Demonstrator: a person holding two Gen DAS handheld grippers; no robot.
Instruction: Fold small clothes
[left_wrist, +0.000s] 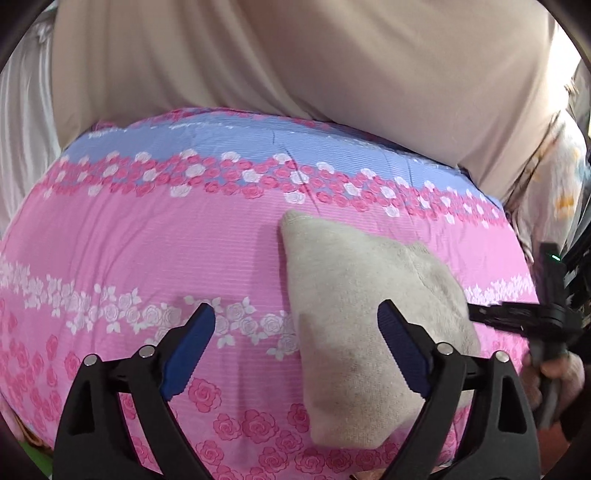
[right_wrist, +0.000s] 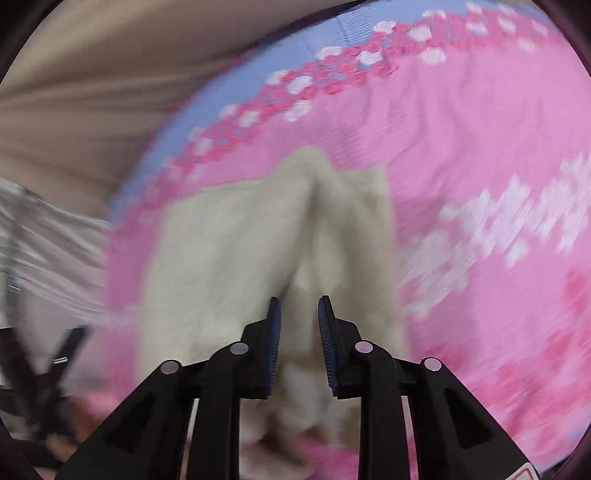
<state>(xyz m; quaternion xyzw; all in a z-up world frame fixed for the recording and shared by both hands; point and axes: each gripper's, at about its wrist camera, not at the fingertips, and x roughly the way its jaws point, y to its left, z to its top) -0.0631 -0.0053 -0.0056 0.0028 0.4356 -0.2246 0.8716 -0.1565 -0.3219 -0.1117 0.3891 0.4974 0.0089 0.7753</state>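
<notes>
Sock (left_wrist: 354, 295) flat on bedsheet (left_wrist: 147, 240); left tongs (left_wrist: 295, 325) angled down, wide open; right tongs (right_wrist: 299, 306) part-open, straddling sock.

Both grippers share one build: the left gripper (left_wrist: 295, 321) and the right gripper (right_wrist: 299, 306) have black plastic linkage arms with triangular cut-outs, round silver pins at the joints, and ribbed blue pads. At five o'clock in the right wrist view, one arm carries a red-edged white label.
</notes>
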